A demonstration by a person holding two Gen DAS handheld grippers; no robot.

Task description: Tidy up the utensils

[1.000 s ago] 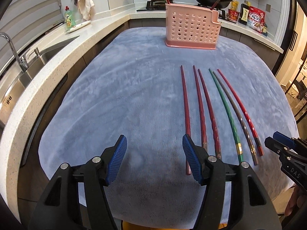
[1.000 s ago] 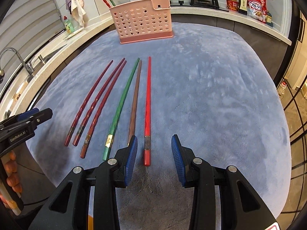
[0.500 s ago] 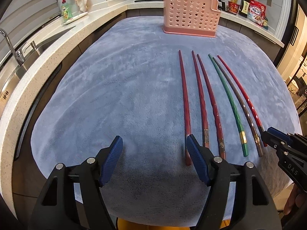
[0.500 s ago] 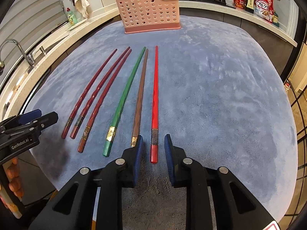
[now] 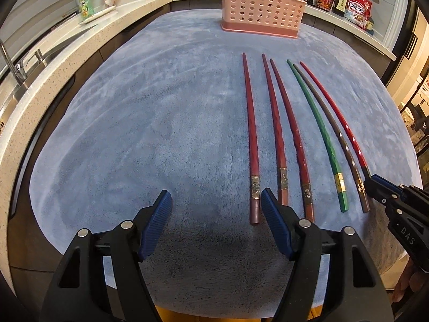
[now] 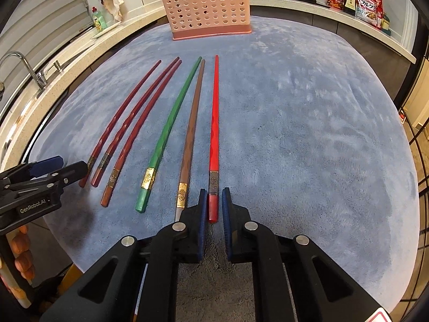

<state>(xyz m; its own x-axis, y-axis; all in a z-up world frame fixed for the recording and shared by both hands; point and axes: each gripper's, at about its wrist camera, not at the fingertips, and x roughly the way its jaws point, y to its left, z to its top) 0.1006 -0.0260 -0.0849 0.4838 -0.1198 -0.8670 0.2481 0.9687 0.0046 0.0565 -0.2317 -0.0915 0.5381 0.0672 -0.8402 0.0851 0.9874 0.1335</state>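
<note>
Speckled stone countertop (image 5: 53, 61), sink faucet (image 6: 29, 69), window blinds (image 6: 53, 18)

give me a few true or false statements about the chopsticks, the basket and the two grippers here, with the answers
1. Six chopsticks lie on the blue cloth. True.
2. The bright red chopstick has its thick end between the closing jaws of the right gripper. True.
3. The green chopstick stands in the pink basket. False: it lies flat on the cloth, between a dark red chopstick and the brown chopstick.
4. The left gripper is clamped on a chopstick. False: its jaws stand wide apart and hold nothing; the leftmost dark red chopstick ends just inside its right finger.
5. The basket lies tipped on its side. False: it stands upright at the far end of the cloth.
</note>
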